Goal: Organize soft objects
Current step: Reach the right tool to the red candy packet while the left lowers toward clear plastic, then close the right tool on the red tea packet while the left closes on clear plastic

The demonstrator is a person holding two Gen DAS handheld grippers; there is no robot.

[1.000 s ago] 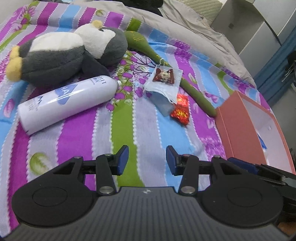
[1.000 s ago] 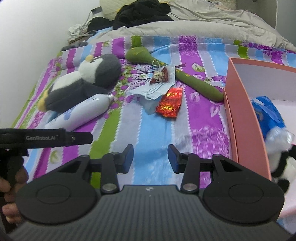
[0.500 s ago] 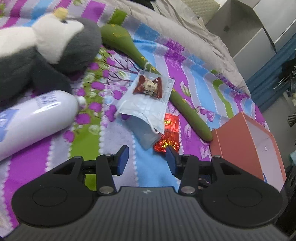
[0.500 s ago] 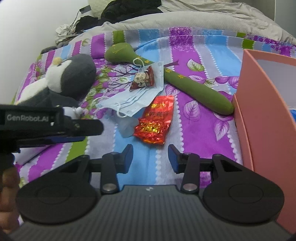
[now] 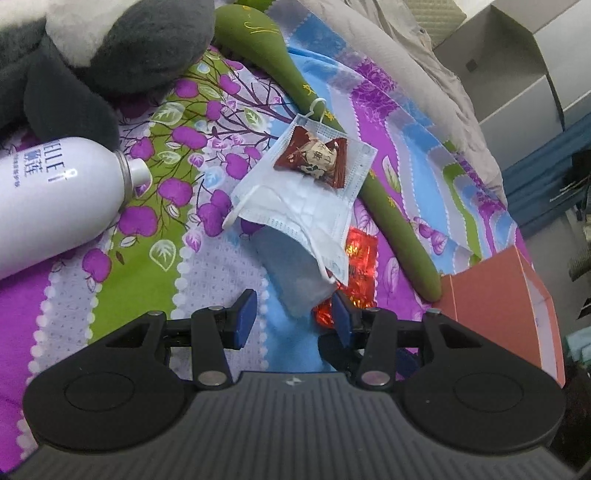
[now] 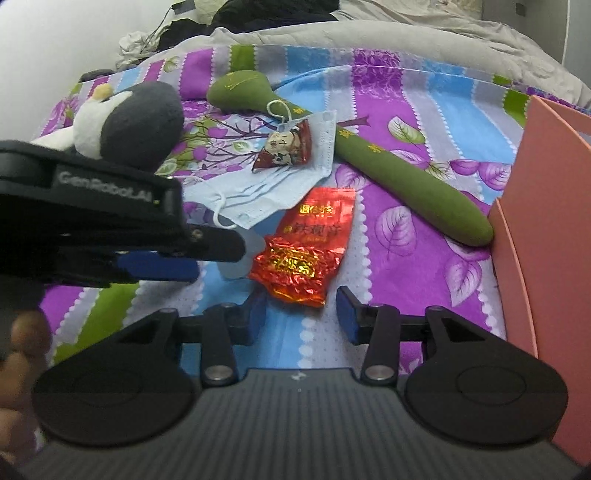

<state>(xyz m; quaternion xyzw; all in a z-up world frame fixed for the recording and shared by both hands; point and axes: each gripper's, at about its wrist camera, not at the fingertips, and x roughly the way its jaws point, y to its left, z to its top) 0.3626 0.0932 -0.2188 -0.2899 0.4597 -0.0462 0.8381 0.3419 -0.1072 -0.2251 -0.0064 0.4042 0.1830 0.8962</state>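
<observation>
A blue face mask (image 5: 295, 199) lies flat on the striped bedspread (image 5: 207, 266) of the bed, and nearly everything else crowds around it. A dark red snack packet (image 5: 314, 157) rests on top of the mask, and a long green plush stick (image 5: 332, 122) runs under the mask's far corner, its thin end reaching a pink box (image 5: 498, 295) well to the right of the mask. Under the mask's near edge lies a small clear bag (image 5: 295, 273), and touching that edge on the right is a shiny red foil tea packet (image 6: 306, 251). To the left of the mask lies a white spray bottle (image 5: 55, 199) on its side, its nozzle pointing toward the mask, and beyond the bottle is a grey and white plush penguin (image 5: 110, 48), only partly in the left wrist view. The left claw (image 5: 293, 312) is released, its blue-padded fingers spread wide and low over the bedspread, with the near end of the clear bag between them and the red foil packet beside the right finger. The right claw (image 6: 303, 314) is also released and holds nothing; it sits just short of the crumpled near end of the foil packet. In the right wrist view the black body of the left claw crosses in from the left and hides the near left corner of the mask and part of the clear bag. Behind the mask, a grey quilt (image 6: 369, 33) is bunched at the far side of the bed.
</observation>
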